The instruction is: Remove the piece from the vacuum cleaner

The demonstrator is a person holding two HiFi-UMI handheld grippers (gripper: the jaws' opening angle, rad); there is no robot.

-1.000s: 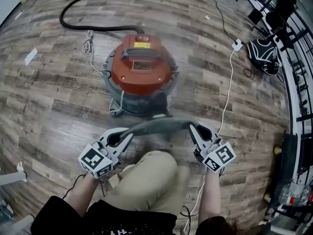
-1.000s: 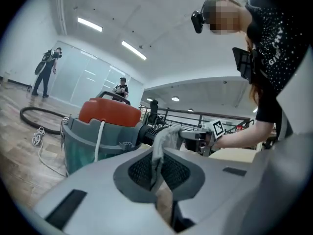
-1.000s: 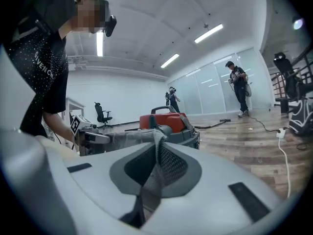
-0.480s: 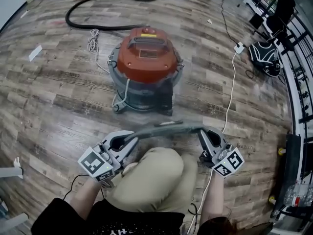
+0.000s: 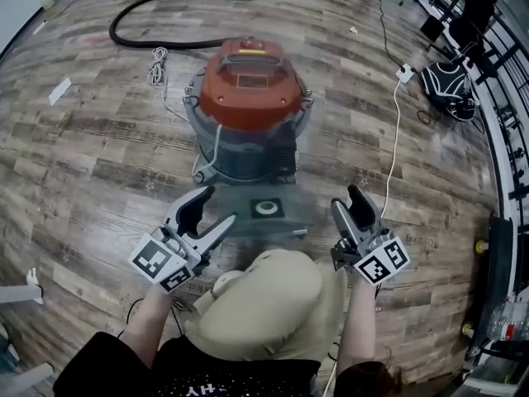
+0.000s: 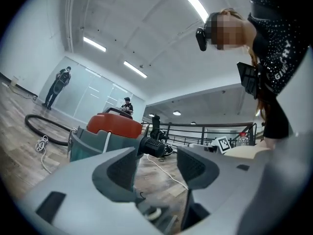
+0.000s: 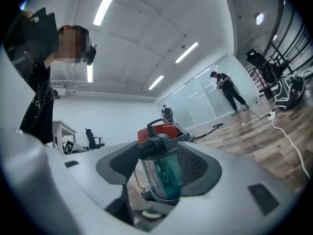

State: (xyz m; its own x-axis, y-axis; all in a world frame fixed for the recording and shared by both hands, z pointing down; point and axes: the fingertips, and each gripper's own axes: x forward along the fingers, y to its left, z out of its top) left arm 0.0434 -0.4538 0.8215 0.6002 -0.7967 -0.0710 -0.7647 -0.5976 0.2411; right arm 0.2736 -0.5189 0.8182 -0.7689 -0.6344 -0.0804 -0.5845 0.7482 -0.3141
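Observation:
The vacuum cleaner (image 5: 248,85), a grey drum with a red lid, stands on the wood floor ahead of me. A flat grey piece (image 5: 269,215) with a white ring on it lies blurred on the floor just in front of the vacuum, between my two grippers. My left gripper (image 5: 207,217) is at the piece's left end and its jaws are opening with nothing between the pads. My right gripper (image 5: 350,212) is at the right end, also opening and holding nothing. The vacuum (image 6: 105,131) shows past the left jaws and again (image 7: 164,170) between the right jaws.
A black hose (image 5: 157,31) curves across the floor behind the vacuum. A coiled white cord (image 5: 155,66) lies to its left and a white cable (image 5: 388,155) runs down the right. A black bag (image 5: 450,93) and railing stand far right. The person's knee (image 5: 264,296) is below.
Both grippers were shut on the ends of the grey piece, held up above the knee. Now both jaws have opened and the piece has dropped to the floor before the vacuum.

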